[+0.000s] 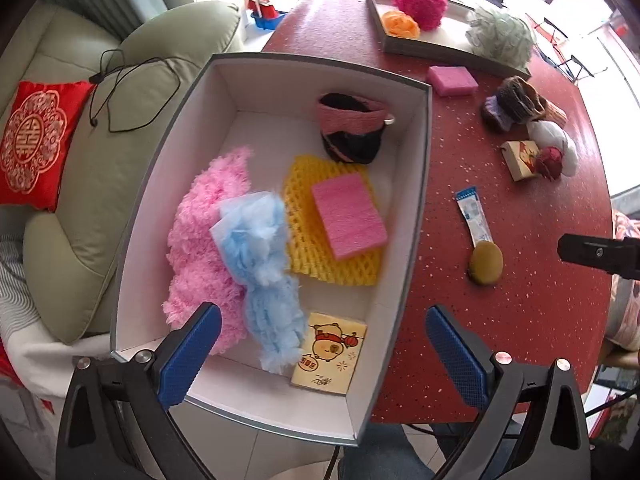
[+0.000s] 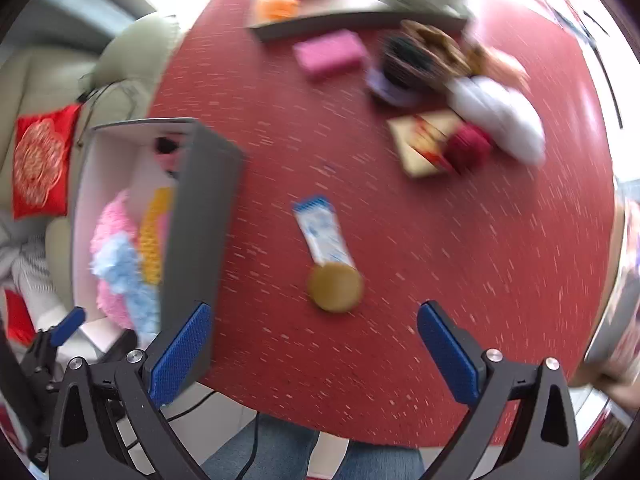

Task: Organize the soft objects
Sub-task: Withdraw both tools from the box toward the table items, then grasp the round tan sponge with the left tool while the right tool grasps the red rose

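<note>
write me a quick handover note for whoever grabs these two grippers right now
Left gripper: open, empty, above the box.
Right gripper: open, empty, above the red table.
Done: box holds the pink fluffy piece, blue fluffy piece, yellow foam net, pink sponge, knitted pouch, small cartoon pack.
Left on the table: second pink sponge, round yellow pad, sachet, the pile of soft items at the far right. Tray holds three pompoms.
</note>
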